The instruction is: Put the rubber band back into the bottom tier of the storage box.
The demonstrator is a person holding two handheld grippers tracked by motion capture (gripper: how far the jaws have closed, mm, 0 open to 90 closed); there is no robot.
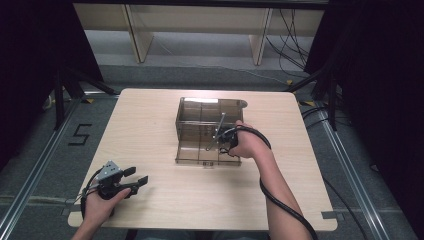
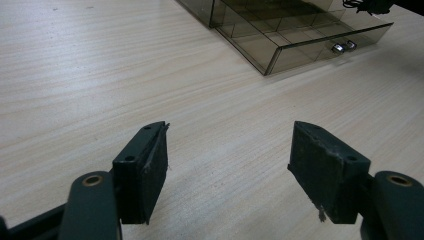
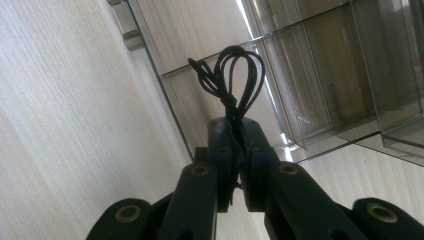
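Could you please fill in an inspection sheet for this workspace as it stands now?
Surface: light wood table, bare apart from the job's things.
Job's things: smoky clear drawer box mid-table, its divided drawer pulled out toward the person; coiled black cord held over the drawer.
Clutter: nothing seen.
Grippers: left hand-held gripper open, low over the table's near left, holding nothing; right hand-held gripper shut on the cord.
Cables: a black cable trails along the right forearm; more lie on the floor at the far right.
Surroundings: grey floor, metal rails, a 5 taped at left, dark curtains.
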